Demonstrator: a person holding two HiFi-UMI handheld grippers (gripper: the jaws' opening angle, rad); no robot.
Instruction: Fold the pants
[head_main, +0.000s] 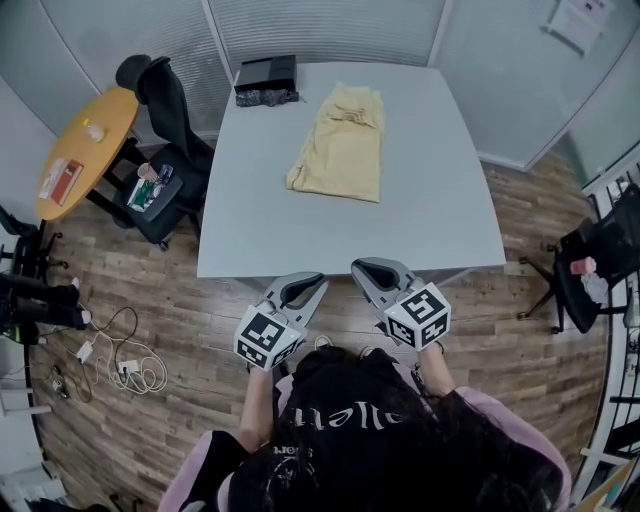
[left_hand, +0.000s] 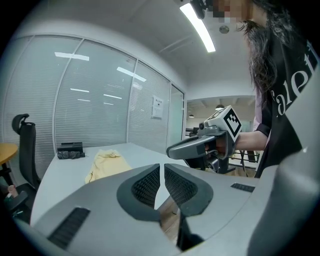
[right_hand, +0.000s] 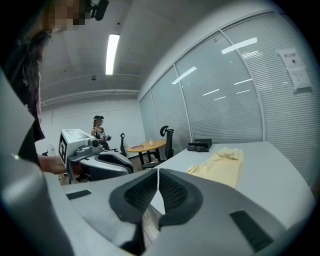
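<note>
1. A grey-white table (head_main: 250, 220) stands on a wood floor in a glass-walled office. It is bare except at its far end.
2. The pants (head_main: 343, 145), pale yellow, lie flat on the far half of the table, a little right of centre. The waist is toward 12 o'clock and the hems toward 6 o'clock. They look narrow, as if laid leg on leg, though the layers cannot be counted from here.
3. At about 10 o'clock from the pants, in the far left corner of the table, sits a black box (head_main: 265, 73) with a dark bundle (head_main: 266, 97) just in front of it. Both are well apart from the cloth.
4. The left gripper (left_hand: 161, 172) hangs off the table's near edge, at 6 o'clock from the pants. Its jaws are all but together, with only a sliver of gap and nothing between them.
5. The right gripper (right_hand: 158, 177) is just beside it, also short of the table. Its jaws are closed and empty.
6. Beyond the table, at 9 o'clock, are an office chair (head_main: 165, 110) and a round yellow table (head_main: 85, 145).
7. Step in hand, as I judge it: neither gripper touches the cloth, so this is an approach or a pause, not a fold under way.
8. The next move calls for opening both pairs of jaws, reaching toward 12 o'clock to the hem corners, pinching every layer, then carrying the hems up to the waist.
</note>
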